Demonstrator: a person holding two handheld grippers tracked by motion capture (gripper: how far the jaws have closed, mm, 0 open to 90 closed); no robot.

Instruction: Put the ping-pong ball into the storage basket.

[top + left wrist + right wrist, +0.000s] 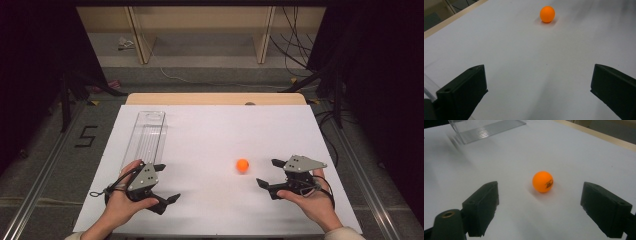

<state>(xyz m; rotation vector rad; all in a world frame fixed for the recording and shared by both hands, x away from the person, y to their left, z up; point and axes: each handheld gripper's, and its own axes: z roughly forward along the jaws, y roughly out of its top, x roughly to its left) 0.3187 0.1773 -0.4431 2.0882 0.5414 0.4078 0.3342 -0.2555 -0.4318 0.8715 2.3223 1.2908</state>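
An orange ball [242, 165] [547, 14] [543, 181] rests on the white table sheet [210, 145], right of centre. My right gripper [268, 173] [540, 206] is open just right of the ball, its jaws wide apart and aimed at it, with the ball a short way ahead of the tips. My left gripper [166, 182] [537, 86] is open at the front left, jaws spread with nothing between them, and the ball lies well ahead of it. A clear plastic tray [145, 136] [486, 128] lies lengthwise along the sheet's left side, just beyond the left hand.
The sheet covers a wooden table whose far edge [215, 98] shows beyond it. Past the table are a grey floor, cables [295, 45] and wooden shelf legs. Dark stands rise on both sides.
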